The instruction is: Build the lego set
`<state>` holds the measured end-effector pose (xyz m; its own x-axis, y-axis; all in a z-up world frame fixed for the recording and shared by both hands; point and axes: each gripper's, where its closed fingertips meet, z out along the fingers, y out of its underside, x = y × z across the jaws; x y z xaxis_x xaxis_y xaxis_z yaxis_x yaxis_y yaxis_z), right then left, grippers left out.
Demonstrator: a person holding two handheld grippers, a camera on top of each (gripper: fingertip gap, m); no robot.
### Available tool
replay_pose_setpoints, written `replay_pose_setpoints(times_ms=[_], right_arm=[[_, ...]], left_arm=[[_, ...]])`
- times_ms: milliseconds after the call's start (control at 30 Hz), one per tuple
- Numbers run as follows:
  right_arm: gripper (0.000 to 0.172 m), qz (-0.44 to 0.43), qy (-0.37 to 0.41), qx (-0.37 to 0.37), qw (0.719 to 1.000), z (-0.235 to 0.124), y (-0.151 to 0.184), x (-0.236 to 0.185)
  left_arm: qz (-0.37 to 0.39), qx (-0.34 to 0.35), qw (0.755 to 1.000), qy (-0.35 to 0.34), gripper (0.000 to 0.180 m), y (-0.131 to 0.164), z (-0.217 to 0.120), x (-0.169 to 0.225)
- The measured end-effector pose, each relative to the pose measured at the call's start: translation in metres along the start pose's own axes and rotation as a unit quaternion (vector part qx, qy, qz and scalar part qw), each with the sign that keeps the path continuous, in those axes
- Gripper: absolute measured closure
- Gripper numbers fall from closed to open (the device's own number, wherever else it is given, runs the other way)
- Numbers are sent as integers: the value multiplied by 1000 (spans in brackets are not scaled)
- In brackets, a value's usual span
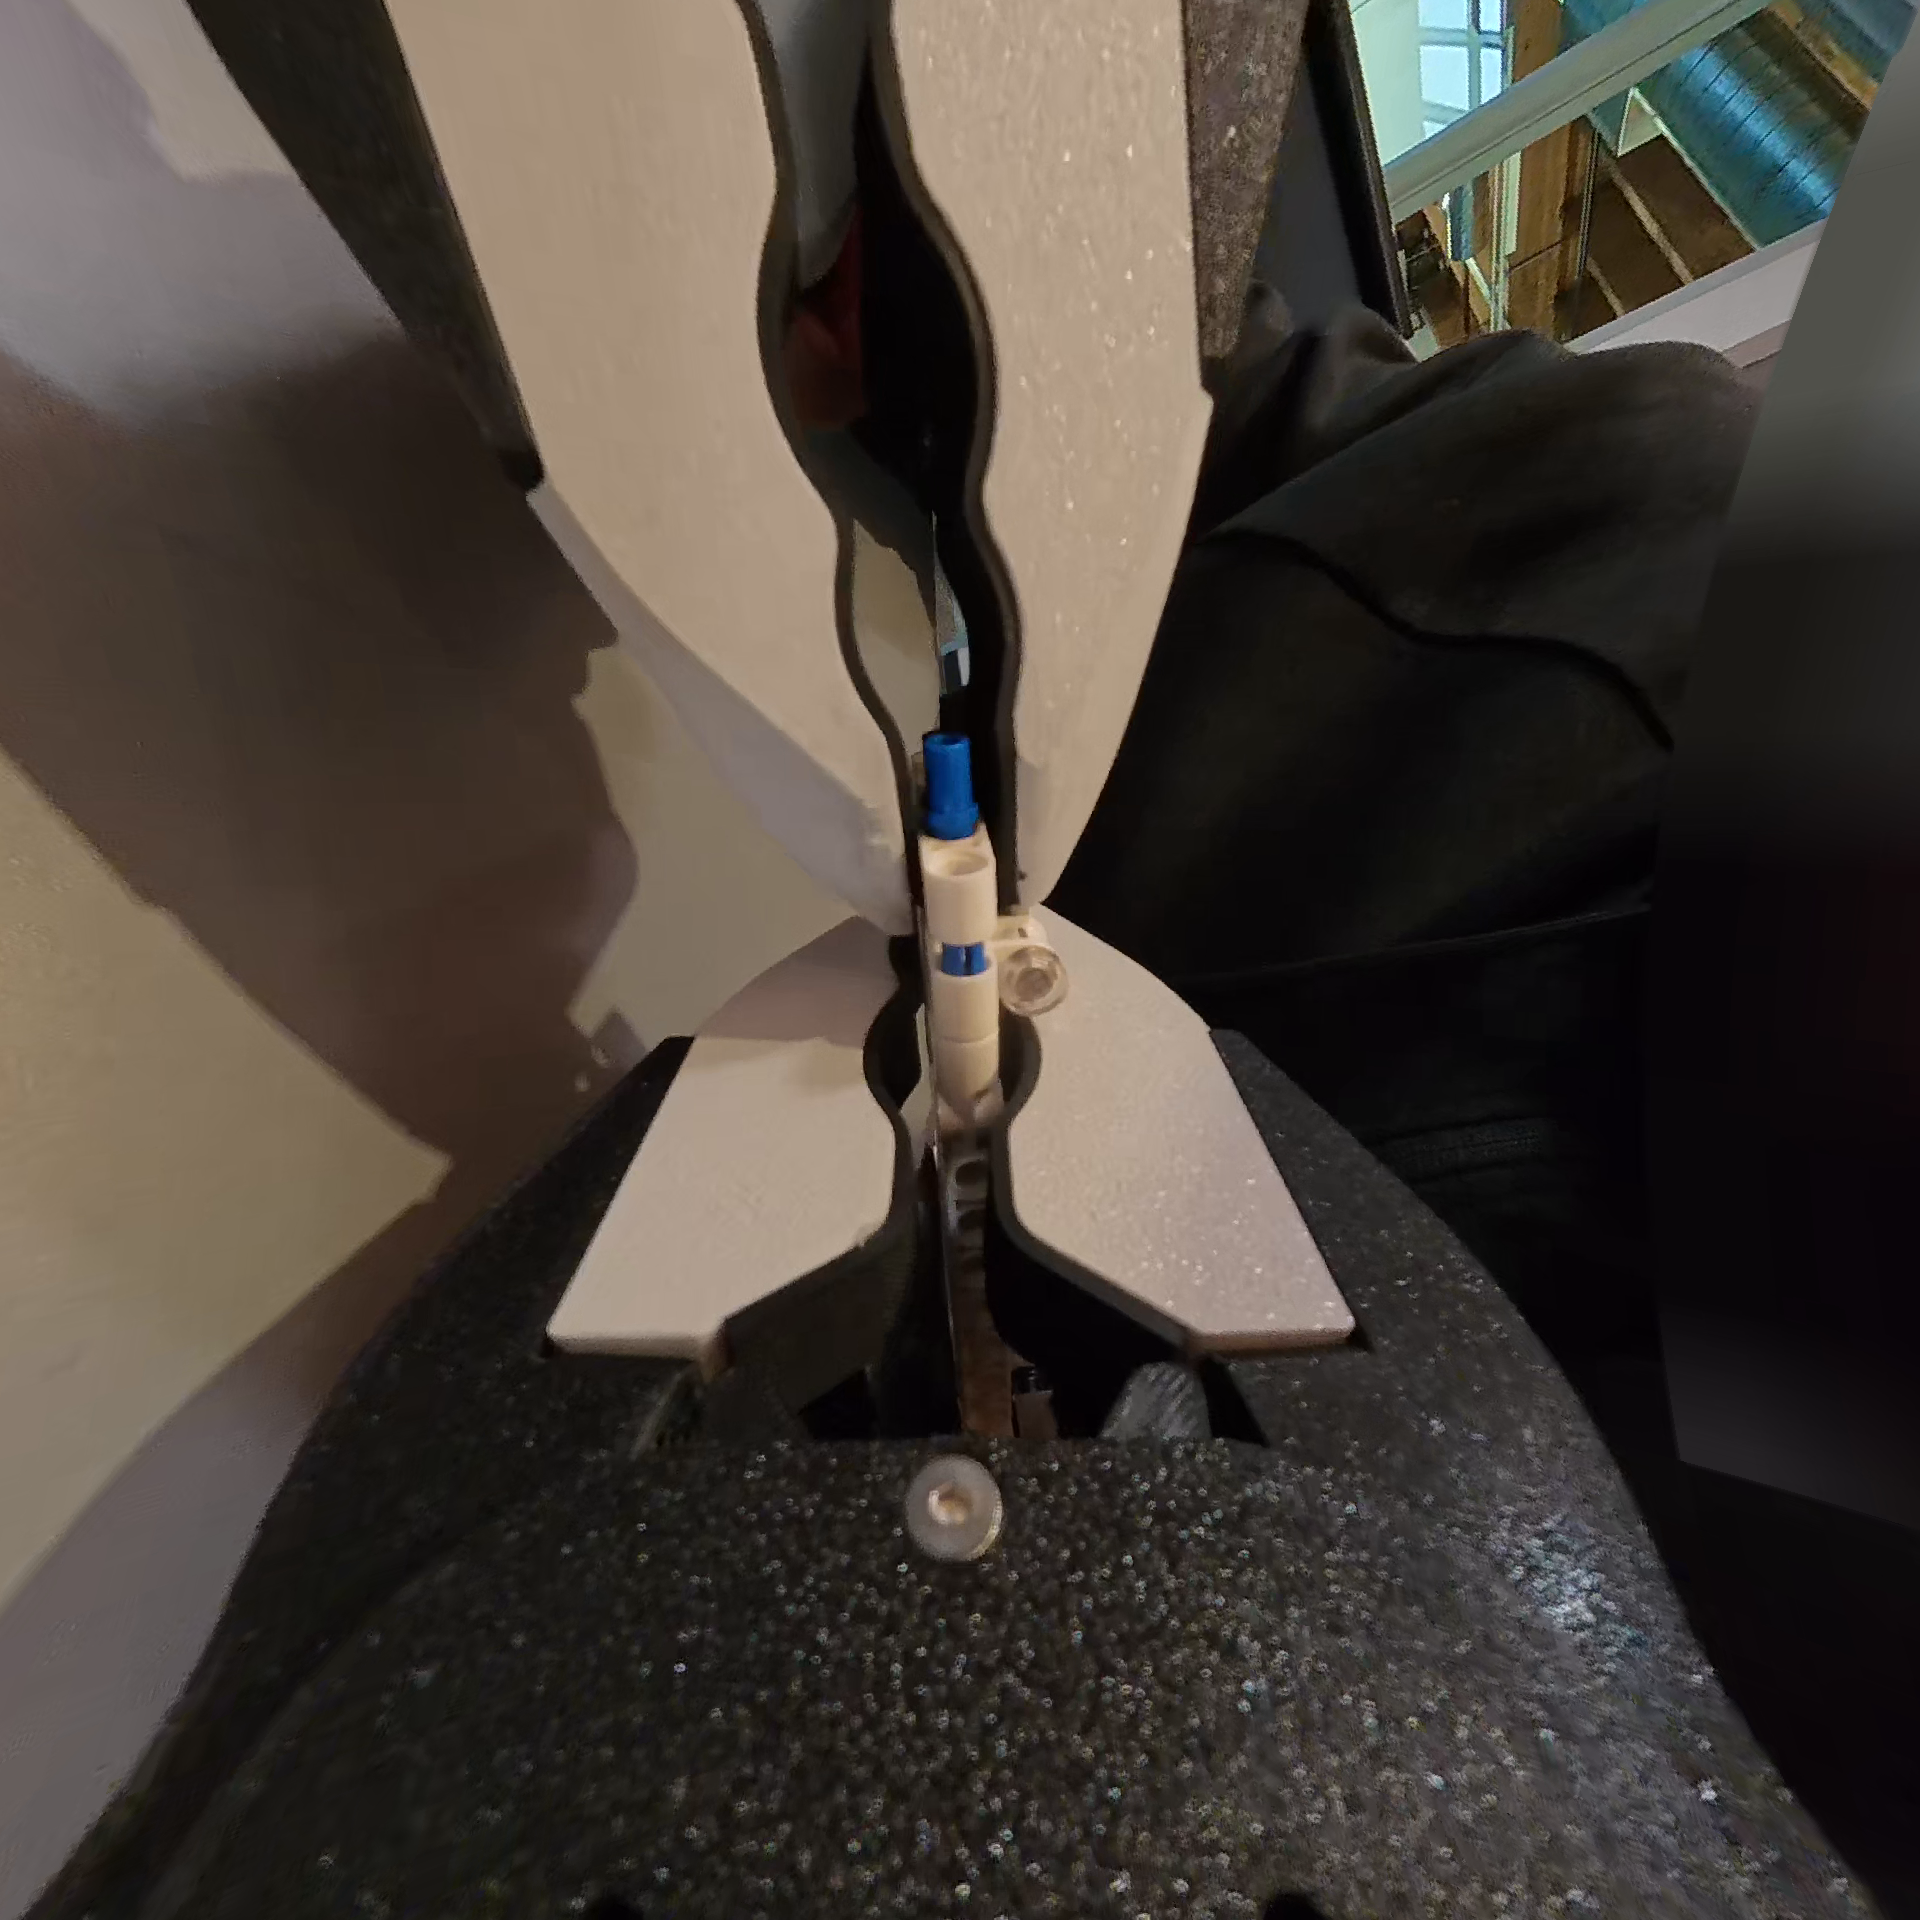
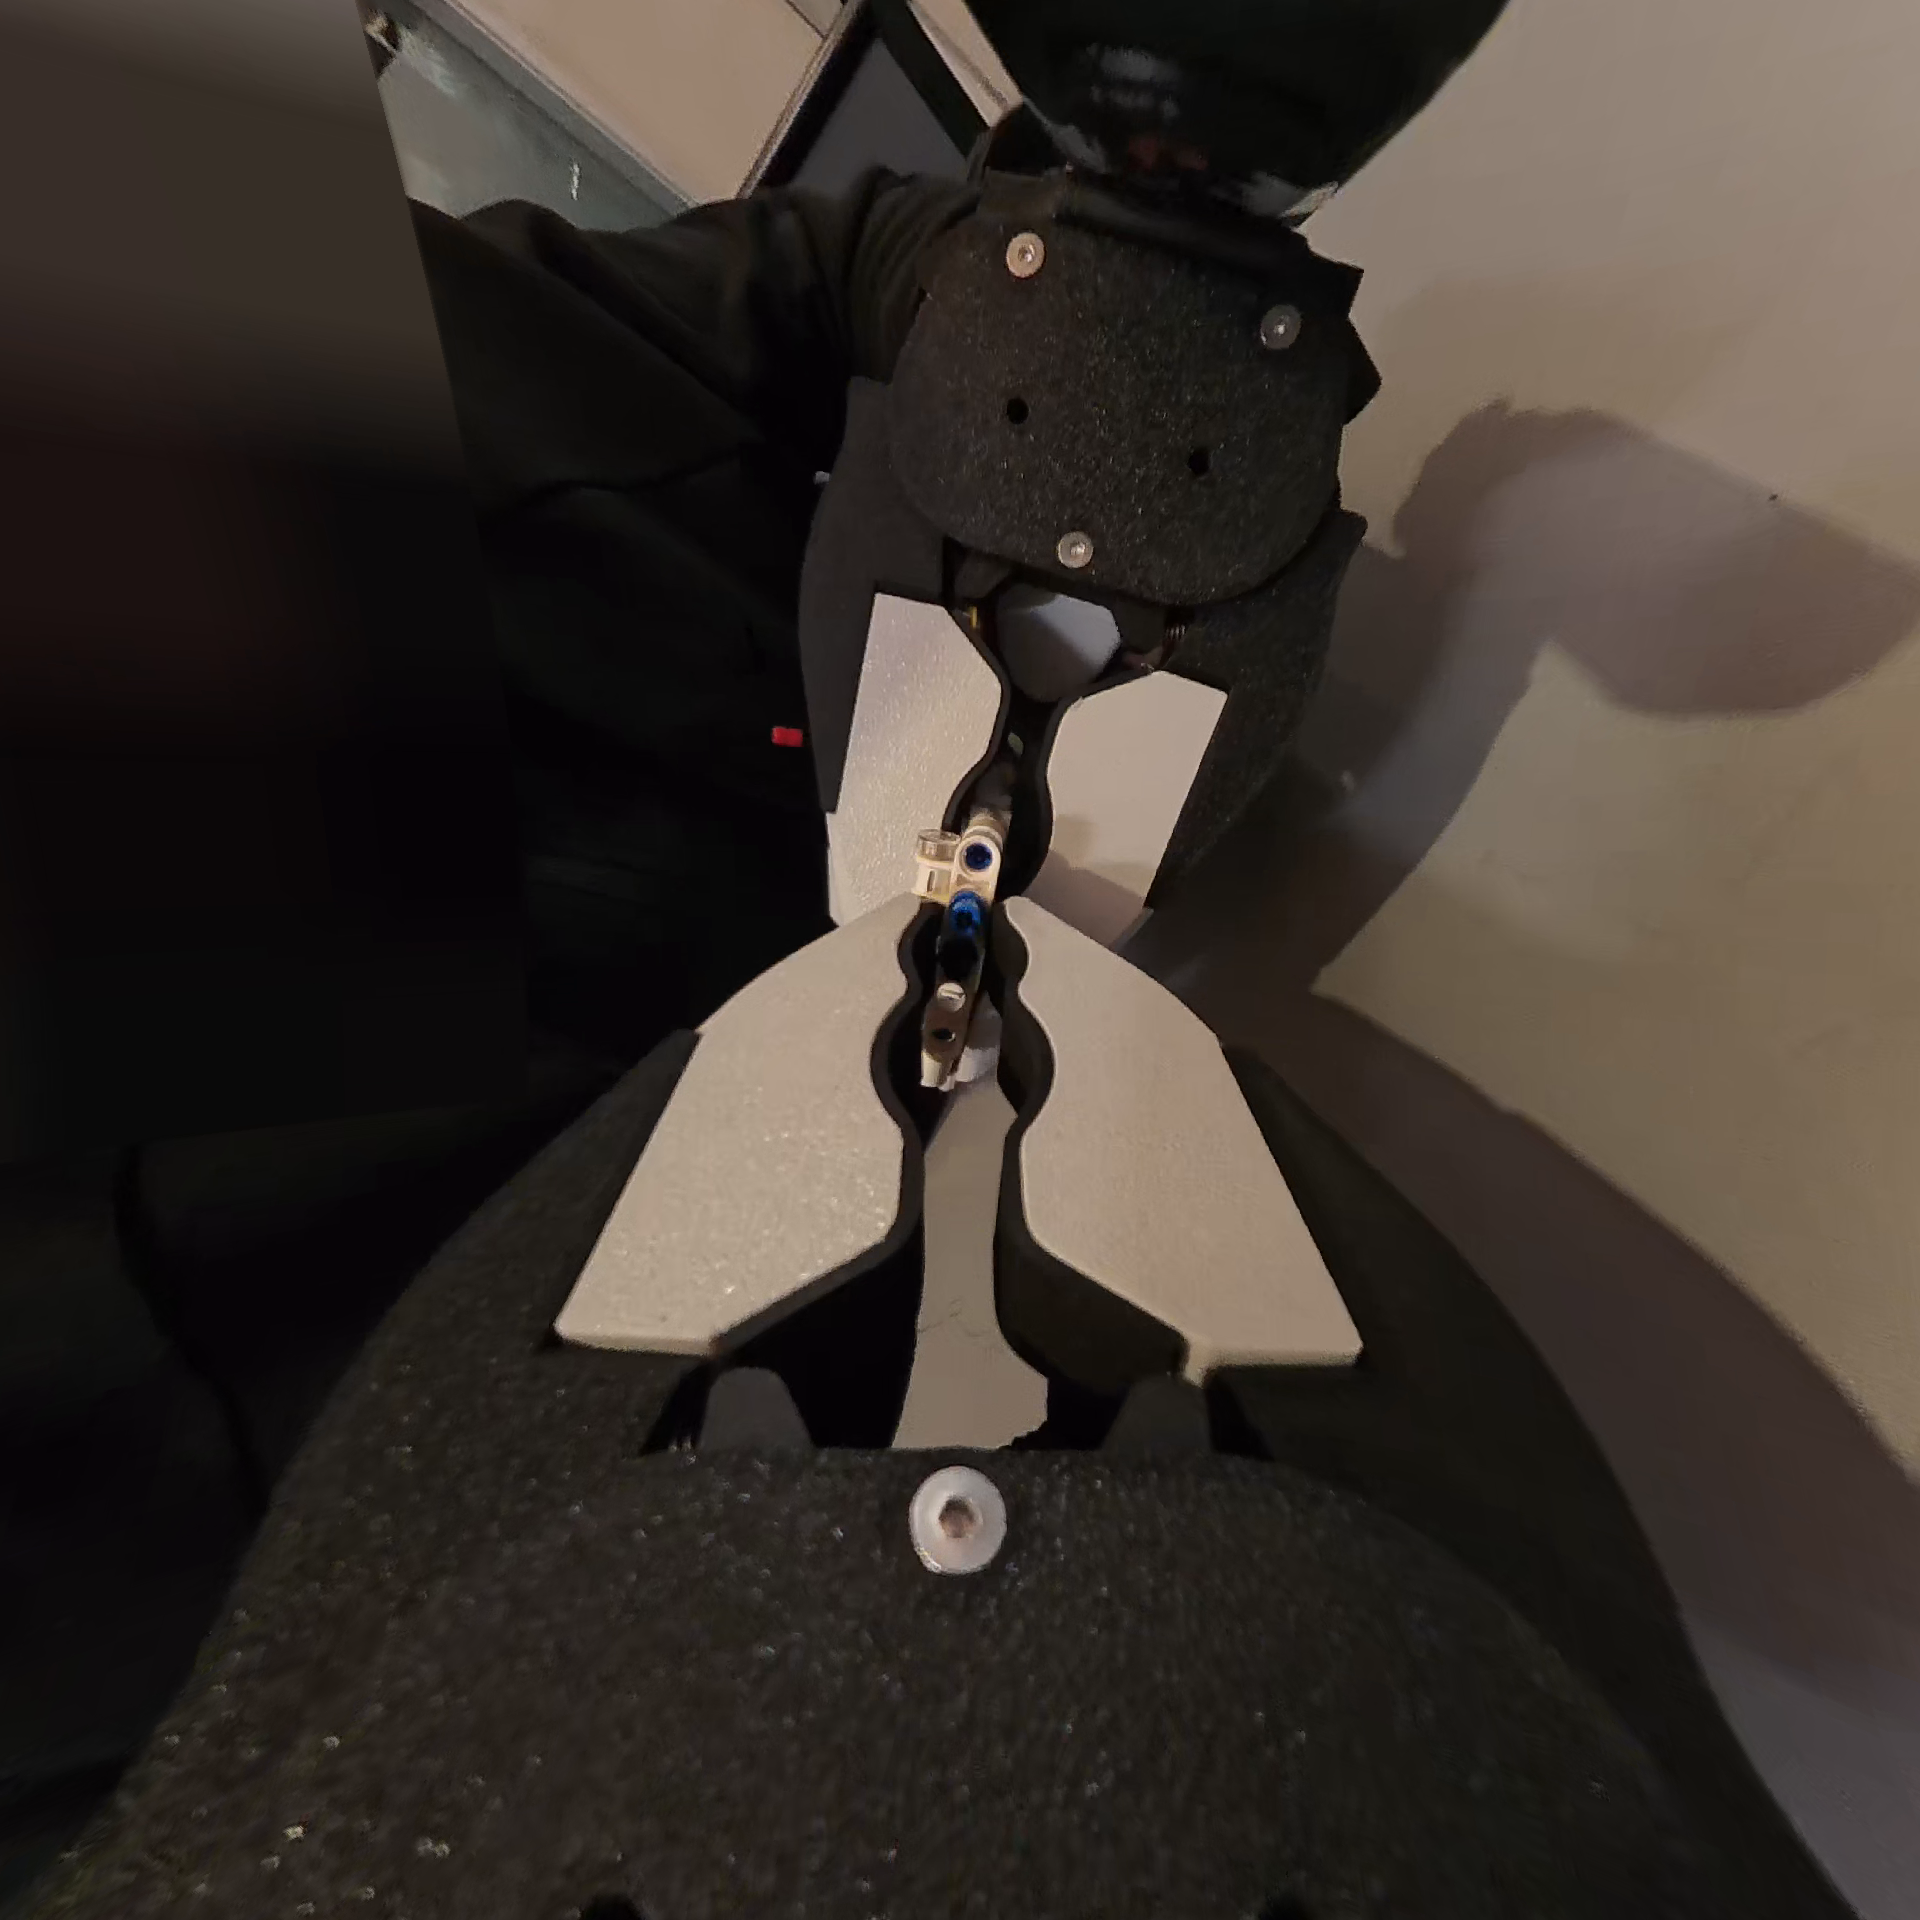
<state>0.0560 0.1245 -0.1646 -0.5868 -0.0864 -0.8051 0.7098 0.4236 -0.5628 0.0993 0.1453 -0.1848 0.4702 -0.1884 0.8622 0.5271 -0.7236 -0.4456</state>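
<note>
Both tools, left (image 1: 961, 997) and right (image 2: 961, 997), clamp one white-and-blue toy assembly (image 1: 964, 925) nose to nose; twisting could snap its pins apart.

Right gripper (image 2: 956, 971) clamped on a dark pin-studded beam (image 2: 948, 1013), tip to tip with the left gripper (image 2: 987, 842) gripping its white-and-blue connector end (image 2: 961, 857); black sleeve (image 2: 665, 343) behind.

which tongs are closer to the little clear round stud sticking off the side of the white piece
Left. The clear stud sits right at the left tongs tips, which clamp the white piece. The right tongs grip its blue-pin end, slightly farther off.
</note>
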Motion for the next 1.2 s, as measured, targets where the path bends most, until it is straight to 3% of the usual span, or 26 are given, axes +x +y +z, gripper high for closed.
replay_pose_setpoints(times_ms=[533,700,800,1200], right_arm=[[147,-8,22,46,999,-21,-2,1],[149,-13,18,35,999,-16,5,-2],[164,-20,22,32,999,-13,6,-2],[165,-31,36,31,998,-11,4,-2]], left_arm=[[5,14,1000,2,173,-1,-6,1],[4,14,1000,3,173,-1,-6,1],[6,14,1000,2,173,-1,-6,1],[8,16,1000,0,173,-1,-8,2]])
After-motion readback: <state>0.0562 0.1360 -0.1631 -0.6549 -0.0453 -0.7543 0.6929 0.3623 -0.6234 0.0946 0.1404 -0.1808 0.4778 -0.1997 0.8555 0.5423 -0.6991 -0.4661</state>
